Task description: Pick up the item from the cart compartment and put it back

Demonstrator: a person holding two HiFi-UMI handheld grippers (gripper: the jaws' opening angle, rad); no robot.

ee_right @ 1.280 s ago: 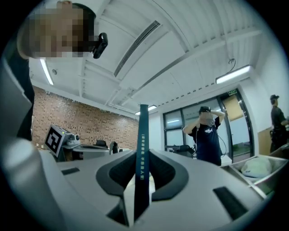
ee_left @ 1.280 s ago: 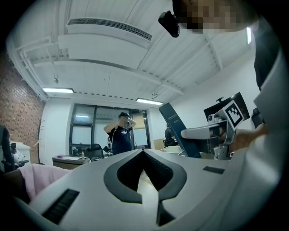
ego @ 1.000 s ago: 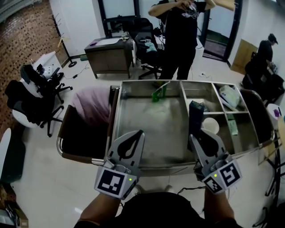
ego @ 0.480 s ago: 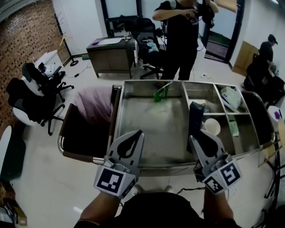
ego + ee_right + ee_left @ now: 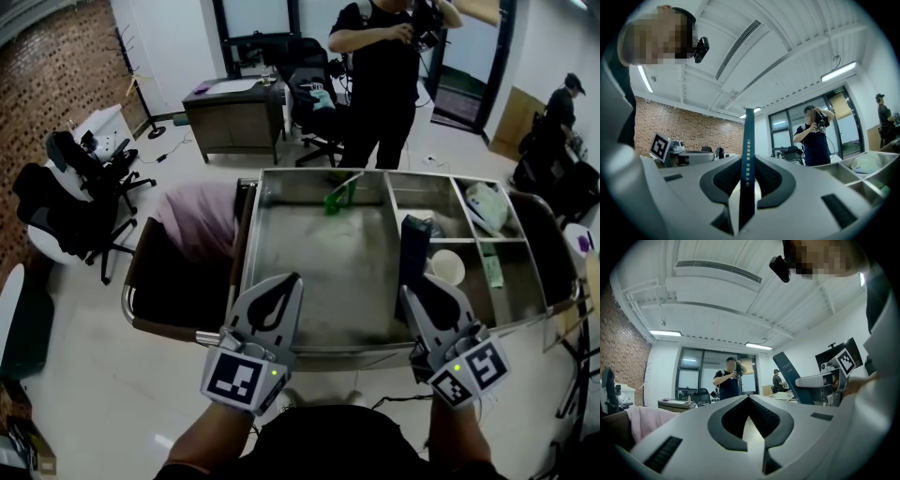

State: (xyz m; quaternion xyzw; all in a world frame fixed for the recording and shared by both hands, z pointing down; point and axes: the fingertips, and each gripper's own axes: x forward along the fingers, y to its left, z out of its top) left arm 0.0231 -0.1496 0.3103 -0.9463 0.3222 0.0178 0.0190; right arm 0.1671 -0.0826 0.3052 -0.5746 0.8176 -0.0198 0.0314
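Observation:
A slim dark blue box (image 5: 413,251) stands upright over the steel cart (image 5: 309,337), above the divider between the big compartment and the right-hand ones. My right gripper (image 5: 422,292) is shut on its lower part. In the right gripper view the box (image 5: 748,145) shows edge-on between the pads. My left gripper (image 5: 281,292) hovers over the cart's near rim, shut, with nothing in it; its tips (image 5: 749,395) meet. In the left gripper view the box (image 5: 790,377) rises at the right.
A green item (image 5: 337,195) stands at the back of the large compartment. The right compartments hold a white bowl (image 5: 446,266), a white bag (image 5: 484,201) and a green pack (image 5: 489,268). A person (image 5: 384,84) stands behind the cart. A chair with pink cloth (image 5: 192,223) adjoins the left.
Both grippers and the box hold almost still. The person behind the cart has shifted slightly to the right.

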